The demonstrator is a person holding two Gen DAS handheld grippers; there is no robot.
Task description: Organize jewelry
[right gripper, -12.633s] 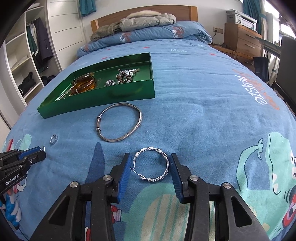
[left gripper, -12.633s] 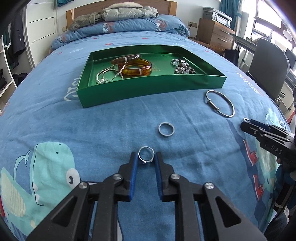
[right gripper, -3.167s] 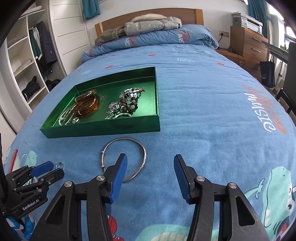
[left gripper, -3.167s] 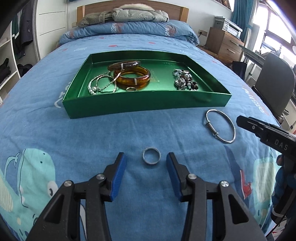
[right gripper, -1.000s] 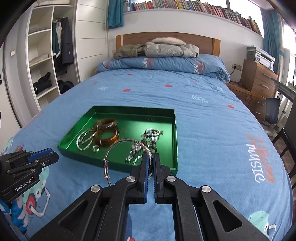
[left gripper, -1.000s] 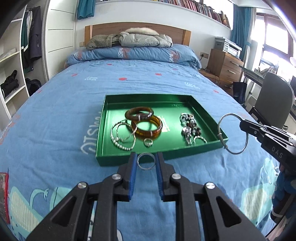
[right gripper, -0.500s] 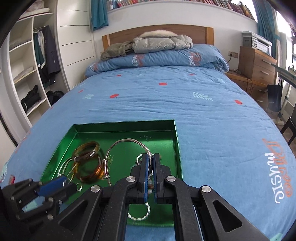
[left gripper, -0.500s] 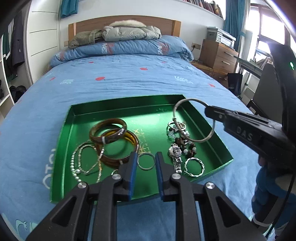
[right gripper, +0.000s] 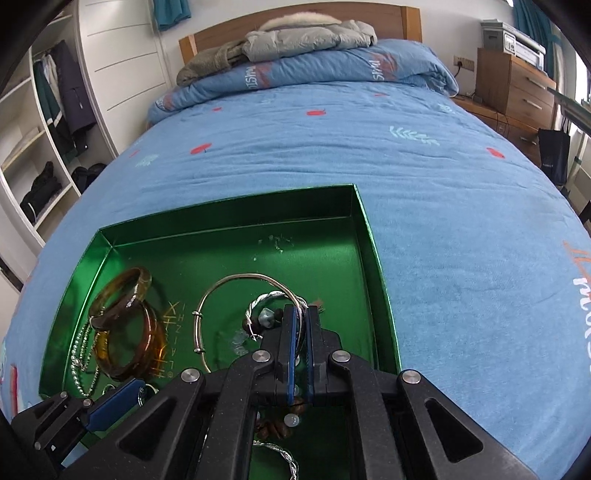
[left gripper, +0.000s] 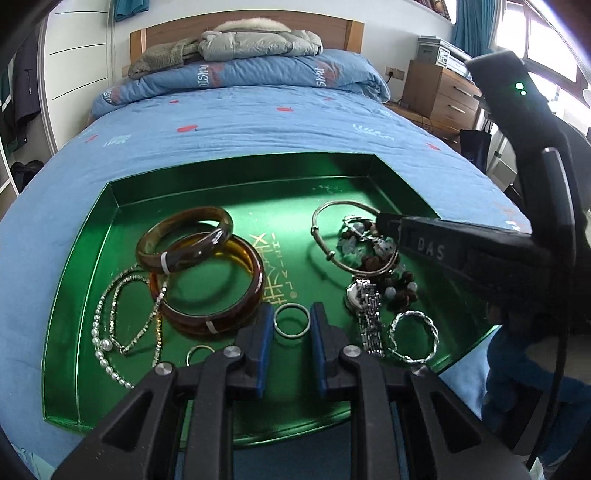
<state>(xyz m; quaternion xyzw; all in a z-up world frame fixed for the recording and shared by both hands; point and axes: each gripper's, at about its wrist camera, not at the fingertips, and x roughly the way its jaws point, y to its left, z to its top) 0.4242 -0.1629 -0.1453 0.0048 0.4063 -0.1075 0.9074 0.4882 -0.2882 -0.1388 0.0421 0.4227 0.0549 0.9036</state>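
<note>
— Looking at a blue bed (left gripper: 258,122), wooden headboard (left gripper: 243,26), dresser (left gripper: 439,92) to the right; green tray (left gripper: 236,173) sits on the bedspread. What's in it?

— Amber bangles (left gripper: 207,273), pearl chains (left gripper: 122,314), beaded bracelets (left gripper: 384,266). My left claw (left gripper: 291,332) is narrowly parted, pads gripping a small silver ring (left gripper: 291,320) over the tray floor.

— Right one?

— My right claw (right gripper: 300,332) is clamped tight on a thin silver bangle (right gripper: 236,280), over the tray's right half.

Matte black left gripper (left gripper: 291,334) with blue finger pads (left gripper: 264,343) and silver screws; the right gripper (right gripper: 300,332) matches it, its side lettered "DAS", a green light on its housing, blue sleeve (left gripper: 532,373) beneath.
</note>
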